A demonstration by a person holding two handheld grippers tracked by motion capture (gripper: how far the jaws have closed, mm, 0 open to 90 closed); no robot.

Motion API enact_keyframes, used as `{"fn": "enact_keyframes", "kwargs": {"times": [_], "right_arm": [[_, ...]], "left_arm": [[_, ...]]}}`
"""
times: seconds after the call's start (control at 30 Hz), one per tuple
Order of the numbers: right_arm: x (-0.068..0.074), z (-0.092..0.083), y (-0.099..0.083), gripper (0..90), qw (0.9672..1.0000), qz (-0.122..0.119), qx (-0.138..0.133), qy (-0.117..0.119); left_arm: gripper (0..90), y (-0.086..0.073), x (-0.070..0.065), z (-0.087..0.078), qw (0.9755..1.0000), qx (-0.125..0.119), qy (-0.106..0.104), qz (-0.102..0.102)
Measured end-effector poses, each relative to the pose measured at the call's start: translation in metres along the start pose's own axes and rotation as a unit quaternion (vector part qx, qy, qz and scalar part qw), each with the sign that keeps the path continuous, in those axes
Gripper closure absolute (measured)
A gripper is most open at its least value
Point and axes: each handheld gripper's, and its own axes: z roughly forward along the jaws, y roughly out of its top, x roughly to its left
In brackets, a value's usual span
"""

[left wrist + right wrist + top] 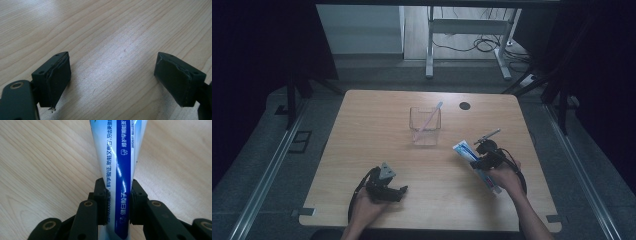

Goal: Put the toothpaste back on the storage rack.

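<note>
Holding a white-and-blue printed toothpaste tube clamped in the right tool above the light wooden counter, left tool idle and agape; a clear plastic cup with pink toothbrush likely awaits the tube.

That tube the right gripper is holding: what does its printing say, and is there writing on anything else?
toothpaste tube, blue stripe: "修护早期蛀斑", a small tooth sign, and lower down "健白" and two more characters I cannot read for sure.
toothpaste tube, white band left of the stripe: "科学验证, 防蛀又膏口, 牙齿更强健", partly blurred, so uncertain.
Fine print on the tube's right edge: too small to read.
The clear cup, the wooden table: no writing.
</note>
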Motion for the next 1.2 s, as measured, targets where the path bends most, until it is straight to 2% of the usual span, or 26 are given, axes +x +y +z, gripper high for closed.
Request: {"fn": "enact_keyframes", "kwargs": {"times": [0.2, 0.3, 0.37, 0.87, 1.2], "right_arm": [[0.001, -0.013, 0.008, 72.4, 0.9993, -0.003, -0.036, 0.008], [0.003, -0.016, 0.011, 72.4, 0.9989, -0.006, -0.044, 0.011], [0.004, -0.021, 0.016, 72.4, 0.9979, -0.008, -0.061, 0.020], [0.010, -0.032, 0.040, 72.4, 0.9932, -0.023, -0.109, 0.033], [0.014, -0.035, 0.056, 72.4, 0.9904, -0.029, -0.130, 0.037]], "left_arm": [[14.0, 0.000, 0.000, 0.000, 1.0000, 0.000, 0.000, 0.001], [14.0, 0.000, 0.000, 0.000, 1.0000, 0.000, 0.000, 0.000], [14.0, 0.000, 0.000, 0.000, 1.0000, 0.000, 0.000, 0.000], [13.9, 0.000, 0.000, 0.000, 1.0000, 0.000, 0.000, 0.002], [13.9, 0.000, 0.000, 0.000, 1.0000, 0.000, 0.000, 0.002]]}}
